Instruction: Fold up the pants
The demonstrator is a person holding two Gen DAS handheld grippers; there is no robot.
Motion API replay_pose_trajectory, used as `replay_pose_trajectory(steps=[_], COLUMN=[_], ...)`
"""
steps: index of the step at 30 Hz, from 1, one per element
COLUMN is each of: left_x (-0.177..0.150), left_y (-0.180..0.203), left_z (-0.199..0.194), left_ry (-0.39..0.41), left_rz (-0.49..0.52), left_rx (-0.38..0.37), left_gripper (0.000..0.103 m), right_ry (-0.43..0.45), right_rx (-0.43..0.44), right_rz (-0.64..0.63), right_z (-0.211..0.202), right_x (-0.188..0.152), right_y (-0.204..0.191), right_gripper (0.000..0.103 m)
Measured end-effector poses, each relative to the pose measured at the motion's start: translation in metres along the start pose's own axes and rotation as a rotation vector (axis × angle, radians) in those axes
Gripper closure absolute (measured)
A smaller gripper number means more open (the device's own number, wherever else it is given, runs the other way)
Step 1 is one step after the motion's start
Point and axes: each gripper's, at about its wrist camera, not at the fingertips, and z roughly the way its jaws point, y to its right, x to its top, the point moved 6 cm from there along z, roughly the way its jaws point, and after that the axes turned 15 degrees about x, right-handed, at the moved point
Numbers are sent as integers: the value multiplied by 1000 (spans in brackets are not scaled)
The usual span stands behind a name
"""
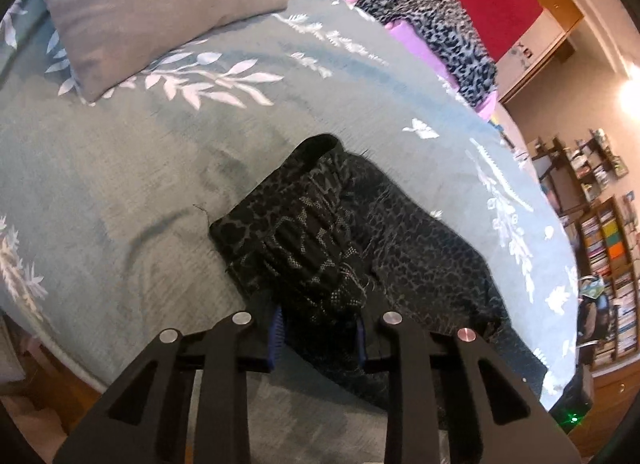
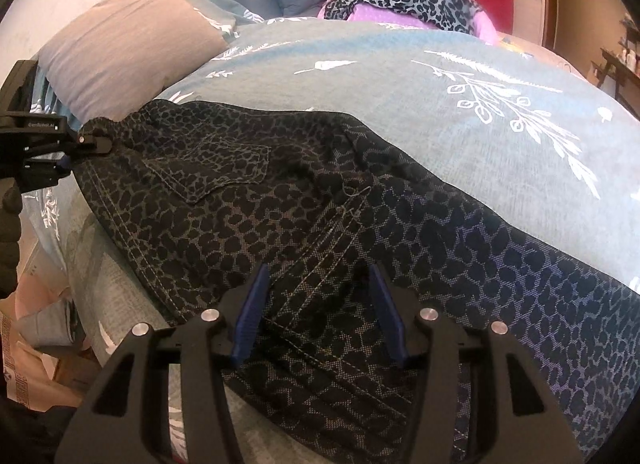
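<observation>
Left wrist view: the left hand-held gripper has its blue-padded fingers set around the bunched elastic waistband of the dark leopard-print denim-like pants, which lie on the teal bedspread with white leaf print near the bed's front edge. Cloth fills the gap between the pads, so it looks clamped on the waistband, though the contact itself is partly hidden. A grey rectangular pillow sits well apart at the head of the bed, and a pile of lighter leopard-print and pink fabric lies further back.

Right wrist view: the right hand-held gripper hovers with its fingers held wide apart over the seat seam, gripping nothing. The pants spread flat across the bedspread, back pocket up. At the far left, the left hand-held gripper pinches the waistband corner, just beside the pillow.

Judging by the drape and heavy stitching, the fabric is soft but fairly thick, light enough to lift by one edge, and unlikely to slip from the ribbed pads. It will sag between holds, so good places to take hold are the gathered waistband and a doubled seam or leg hem, where layers are stiffest.
</observation>
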Motion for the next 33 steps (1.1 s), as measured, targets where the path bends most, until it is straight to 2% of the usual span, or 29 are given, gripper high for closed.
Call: replay_pose_trajectory(steps=[3, 7, 8, 9, 10, 11, 13, 14, 18, 25, 28, 30, 32, 33], left_x=[0, 16, 19, 21, 22, 19, 10, 5, 1, -7, -10, -9, -7, -6], left_y=[-2, 7, 8, 8, 4, -4, -15, -19, -17, -13, -17, -22, -26, -27], left_z=[1, -7, -7, -1, 8, 26, 48, 52, 42, 30, 23, 17, 14, 17], left_ry=[13, 101, 111, 118, 110, 66, -4, -11, 37, 95, 139, 198, 235, 218], left_rz=[-17, -5, 5, 19, 24, 18, -8, -14, 41, 45, 32, 16, 18, 18], left_rx=[-44, -212, -232, -225, -182, -120, -88, -93, -56, 10, 42, 108, 132, 123], left_gripper=[77, 77, 77, 77, 77, 77, 76, 76, 74, 69, 61, 42, 36, 35], right_ry=[1, -1, -1, -1, -2, -4, -8, -9, -16, 10, 20, 12, 7, 7], right_rx=[2, 2, 2, 3, 3, 4, 2, 1, -6, 0, -4, -1, 1, 0], right_rz=[4, 2, 4, 5, 6, 6, 1, -3, -12, 9, 5, 10, 16, 17], right_z=[1, 1, 1, 1, 2, 2, 3, 3, 5, -1, -3, -2, -1, -1], right_x=[-1, 0, 0, 0, 0, 0, -1, -2, -3, 0, 2, 2, 0, -1], right_y=[1, 0, 1, 1, 0, 0, -1, -1, -3, -7, -6, -6, -5, -5], right_gripper=[49, 49, 49, 49, 49, 49, 49, 48, 48, 48, 48, 48, 48, 48])
